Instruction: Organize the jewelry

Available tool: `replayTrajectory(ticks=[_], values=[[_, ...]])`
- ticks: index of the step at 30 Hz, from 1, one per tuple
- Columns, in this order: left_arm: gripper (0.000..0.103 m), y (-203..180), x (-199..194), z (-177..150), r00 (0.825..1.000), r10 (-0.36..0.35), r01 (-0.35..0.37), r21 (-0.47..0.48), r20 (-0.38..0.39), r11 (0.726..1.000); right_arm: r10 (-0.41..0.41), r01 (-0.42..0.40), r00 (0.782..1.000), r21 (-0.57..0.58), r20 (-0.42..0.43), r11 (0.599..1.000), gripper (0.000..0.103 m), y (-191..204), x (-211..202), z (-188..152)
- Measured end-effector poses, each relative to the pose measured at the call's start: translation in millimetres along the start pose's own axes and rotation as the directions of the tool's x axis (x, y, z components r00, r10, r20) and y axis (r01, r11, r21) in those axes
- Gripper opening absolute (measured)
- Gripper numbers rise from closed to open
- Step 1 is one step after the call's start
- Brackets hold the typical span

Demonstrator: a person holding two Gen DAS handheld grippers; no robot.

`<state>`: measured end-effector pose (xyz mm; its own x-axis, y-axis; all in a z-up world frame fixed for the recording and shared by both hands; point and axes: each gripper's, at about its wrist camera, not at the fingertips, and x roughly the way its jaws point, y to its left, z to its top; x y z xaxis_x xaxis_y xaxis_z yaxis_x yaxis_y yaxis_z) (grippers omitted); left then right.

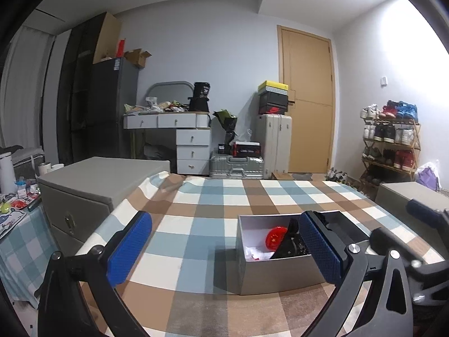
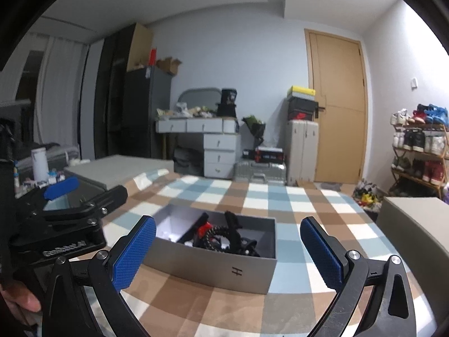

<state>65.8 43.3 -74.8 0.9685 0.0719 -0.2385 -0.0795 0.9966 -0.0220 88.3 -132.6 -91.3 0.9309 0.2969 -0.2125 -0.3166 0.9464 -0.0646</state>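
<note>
the left gripper (image 1: 224, 250) has its jaws spread wide and empty, hovering low over the checked cloth (image 1: 196, 224) that covers the table. its right blue pad (image 1: 320, 250) overlaps the near right corner of the grey box (image 1: 269, 275) in the left wrist view; whether it touches the box i cannot tell.

the right gripper (image 2: 227, 255) also has its jaws wide apart with nothing between them, and the grey box (image 2: 213, 269) sits on the cloth (image 2: 294, 205) just ahead, framed between the two pads. the left gripper (image 2: 60, 192) shows at the left edge of the right wrist view, beside the box's left end, with part of a hand (image 2: 19, 297) under it.

the box is open-topped. inside lie a red round piece (image 1: 276, 237), white paper (image 1: 256, 252) and a tangle of black items (image 2: 230, 238), one a beaded strand (image 2: 209, 237); finer detail is too small to tell.

a grey cabinet (image 1: 92, 188) stands left of the table, another grey block (image 2: 415, 224) to the right. behind are a wooden door (image 1: 307, 98), a shoe rack (image 1: 393, 143) and suitcases (image 1: 273, 143).
</note>
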Motion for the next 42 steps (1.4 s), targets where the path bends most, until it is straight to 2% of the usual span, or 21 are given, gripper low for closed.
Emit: replayTrajectory(ticks=[3,6,15,42], values=[[0.102,-4.7,4.7,-1.9,0.999,0.012,-0.011,0.024,-0.034,1.000,-0.001,0.003,0.998,0.027,-0.060,1.000,0.103,-5.1,10.8,-2.3],[0.102,-7.3,9.0,-2.7,0.997,0.005,-0.003,0.035,-0.074,0.999,-0.016,0.018,0.999,0.051,-0.045,0.999,0.103,-9.7,6.2,-3.5],[0.102,-8.9,2.7,-2.2,0.998,0.004,-0.002,0.036,-0.069,0.999,0.015,-0.014,0.999,0.025,-0.050,1.000,0.103,-5.4,5.6,-3.4],[0.102,-10.9,3.2,-0.4,0.997,0.003,0.000,0.037,-0.077,0.999,0.036,-0.034,0.998,0.029,-0.049,0.999,0.103,-3.2,5.1,-2.6]])
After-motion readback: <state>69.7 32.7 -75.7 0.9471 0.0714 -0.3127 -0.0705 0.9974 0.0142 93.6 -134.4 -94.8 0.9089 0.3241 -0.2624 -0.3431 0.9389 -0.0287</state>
